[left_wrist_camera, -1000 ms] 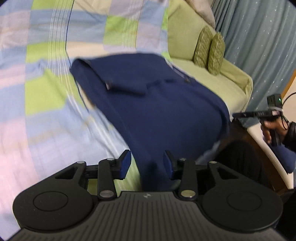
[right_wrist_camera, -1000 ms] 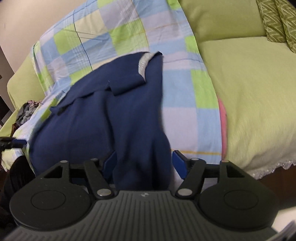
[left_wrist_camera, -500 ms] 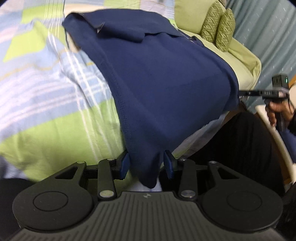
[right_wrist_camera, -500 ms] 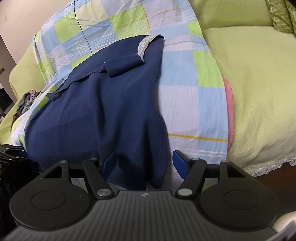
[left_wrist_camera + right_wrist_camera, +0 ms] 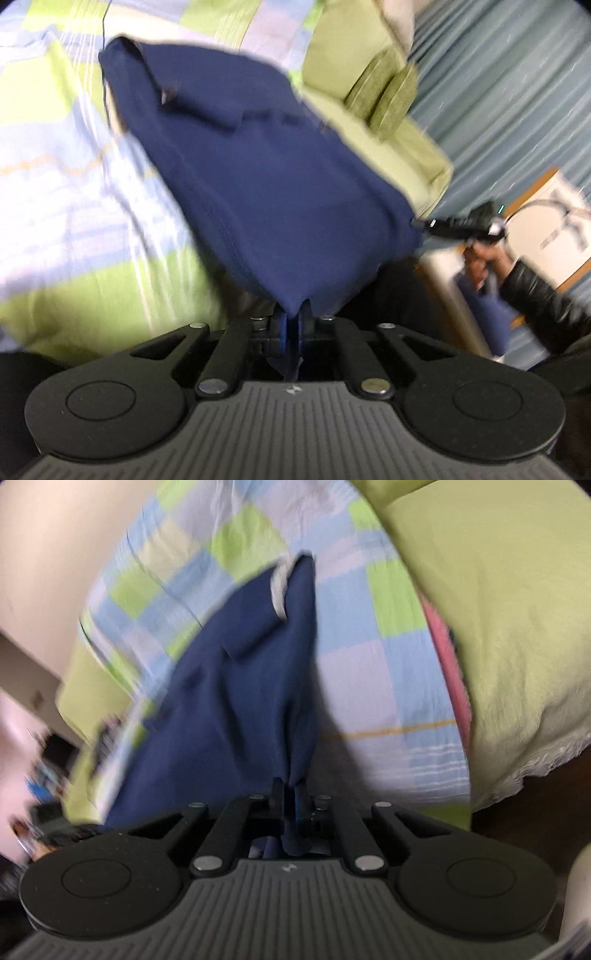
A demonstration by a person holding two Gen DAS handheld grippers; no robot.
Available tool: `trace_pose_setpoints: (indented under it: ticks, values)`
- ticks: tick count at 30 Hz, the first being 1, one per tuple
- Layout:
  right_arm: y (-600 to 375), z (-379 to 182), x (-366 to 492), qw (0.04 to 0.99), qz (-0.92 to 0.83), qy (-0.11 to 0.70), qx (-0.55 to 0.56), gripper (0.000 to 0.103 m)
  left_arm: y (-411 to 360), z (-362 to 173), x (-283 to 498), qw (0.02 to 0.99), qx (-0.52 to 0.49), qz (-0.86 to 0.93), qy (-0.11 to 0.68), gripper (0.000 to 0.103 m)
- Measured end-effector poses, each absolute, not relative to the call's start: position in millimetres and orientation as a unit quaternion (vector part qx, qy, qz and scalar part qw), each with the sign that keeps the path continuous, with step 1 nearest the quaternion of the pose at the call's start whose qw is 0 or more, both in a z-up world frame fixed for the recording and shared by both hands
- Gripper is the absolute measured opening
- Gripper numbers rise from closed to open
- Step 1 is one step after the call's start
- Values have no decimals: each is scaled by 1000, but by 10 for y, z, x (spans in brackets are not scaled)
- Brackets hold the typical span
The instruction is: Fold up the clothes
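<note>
Each hand-held gripper is pinched tight on a bottom corner of the navy shirt: left hand-held gripper [image 5: 291,325], right hand-held gripper [image 5: 290,797]. The navy shirt [image 5: 266,177] stretches ahead of both onto the checked blanket [image 5: 66,192], its collar end farthest away, probably held taut so the hem can be carried forward evenly.

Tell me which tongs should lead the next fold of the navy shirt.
Neither clearly: left tongs and right tongs are each shut on a bottom corner of the navy shirt, so both should probably carry the hem together.
</note>
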State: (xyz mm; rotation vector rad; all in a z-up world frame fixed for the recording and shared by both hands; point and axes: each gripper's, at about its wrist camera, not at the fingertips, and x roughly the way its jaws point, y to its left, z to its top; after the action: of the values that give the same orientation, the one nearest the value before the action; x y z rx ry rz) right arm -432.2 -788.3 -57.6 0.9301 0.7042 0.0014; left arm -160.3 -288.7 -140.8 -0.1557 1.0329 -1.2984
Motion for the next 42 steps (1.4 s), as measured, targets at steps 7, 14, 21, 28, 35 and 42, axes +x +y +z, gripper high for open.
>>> trace_pose_setpoints:
  ticks: [7,14,21,28,35,42]
  values:
    - [-8146,-89,-3863,823,40,252,508,4,-3041,-1116,-977,683,-169,-568,428,1]
    - [-8526,-169,-2735,805,6,256,535,4,-3335,-1314,-180,708,-218,-490,459,1]
    - [-8791,-655,-2291,797,-72,271,534,22,-3373,-1518,207,724,-220,-442,482,8]
    - [-8703,-437,-2521,879,-73,250,399,39,-3254,-1018,-64,789,-32,-485,375,57]
    - [-8399,-331,-2439,913,-30,297,277,44,-3617,-1195,-215,783,108,-499,356,57]
    - [-8249,-375,-2271,913,-12,331,239,52,-3750,-1360,23,755,36,-502,421,52]
